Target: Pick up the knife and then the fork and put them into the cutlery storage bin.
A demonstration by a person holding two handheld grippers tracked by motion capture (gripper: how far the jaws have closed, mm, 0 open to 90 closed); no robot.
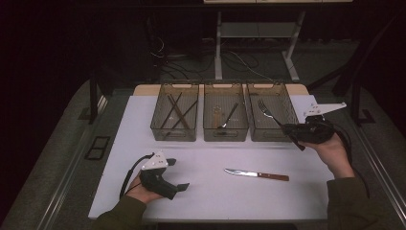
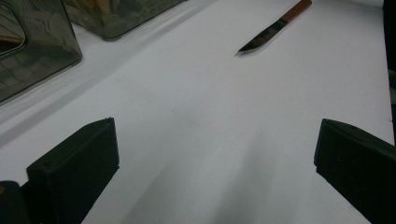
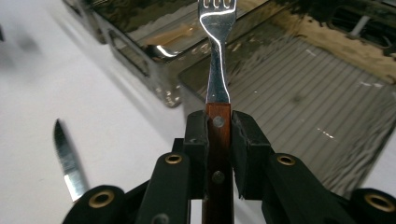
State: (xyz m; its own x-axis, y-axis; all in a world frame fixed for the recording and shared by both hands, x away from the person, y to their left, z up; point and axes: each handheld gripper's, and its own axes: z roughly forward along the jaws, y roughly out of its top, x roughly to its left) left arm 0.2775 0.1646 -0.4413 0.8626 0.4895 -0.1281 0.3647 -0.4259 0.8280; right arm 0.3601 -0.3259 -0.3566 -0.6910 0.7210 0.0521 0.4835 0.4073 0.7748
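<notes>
My right gripper (image 1: pixel 289 130) is shut on the wooden handle of a metal fork (image 1: pixel 265 112). It holds the fork over the front edge of the right-hand bin (image 1: pixel 268 136), tines pointing toward the back. In the right gripper view the jaws clamp the handle from both sides and the fork (image 3: pixel 217 56) juts out over the right-hand bin (image 3: pixel 303 98). My left gripper (image 1: pixel 178 174) rests low at the table's front left, open with nothing between its jaws; in its own view the left gripper (image 2: pixel 215 149) stands wide over bare white tabletop.
A wooden-handled knife (image 1: pixel 258 174) lies on the white table (image 1: pixel 215 153) between the hands; the knife (image 2: pixel 273 28) and its blade (image 3: pixel 67 161) also show close up. The left bin (image 1: pixel 174 132) holds thin sticks, the middle bin (image 1: pixel 225 132) a spoon.
</notes>
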